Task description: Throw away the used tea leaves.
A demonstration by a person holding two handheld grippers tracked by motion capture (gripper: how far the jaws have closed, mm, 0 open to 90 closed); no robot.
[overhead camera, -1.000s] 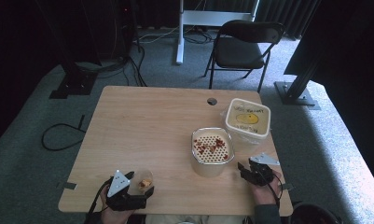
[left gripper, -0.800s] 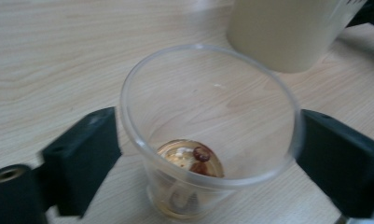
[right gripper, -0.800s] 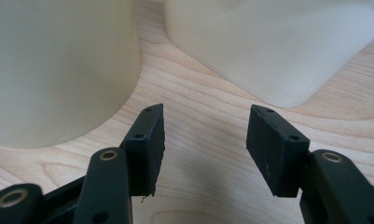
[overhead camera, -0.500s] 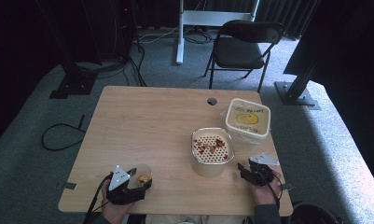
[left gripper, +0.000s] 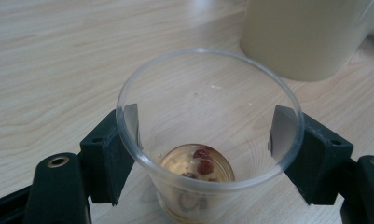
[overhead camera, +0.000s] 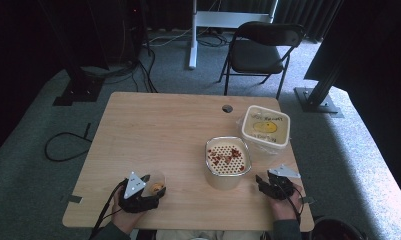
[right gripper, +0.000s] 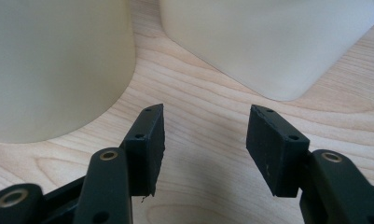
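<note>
A clear plastic cup (left gripper: 208,53) with a little amber liquid and a few red bits at its bottom stands near the table's front left (overhead camera: 157,184). My left gripper (overhead camera: 152,189) (left gripper: 205,133) has a pad against each side of the cup; its jaws have just been closing with the cup between them. My right gripper (overhead camera: 262,181) (right gripper: 205,135) rests open at the front right with only bare wood between its pads. Just ahead of it are a cream tub (overhead camera: 227,160) (right gripper: 54,65), topped by a perforated insert with red pieces, and a lidded cream container (overhead camera: 265,126) (right gripper: 268,42).
The wooden table (overhead camera: 163,130) has a cable hole (overhead camera: 227,108) near its far edge. A black folding chair (overhead camera: 260,50) stands behind it. In the left gripper view the cream tub (left gripper: 306,37) sits just beyond the cup.
The left gripper has edged forward on the table and its jaws have narrowed onto the clear cup. The right gripper has not moved.
</note>
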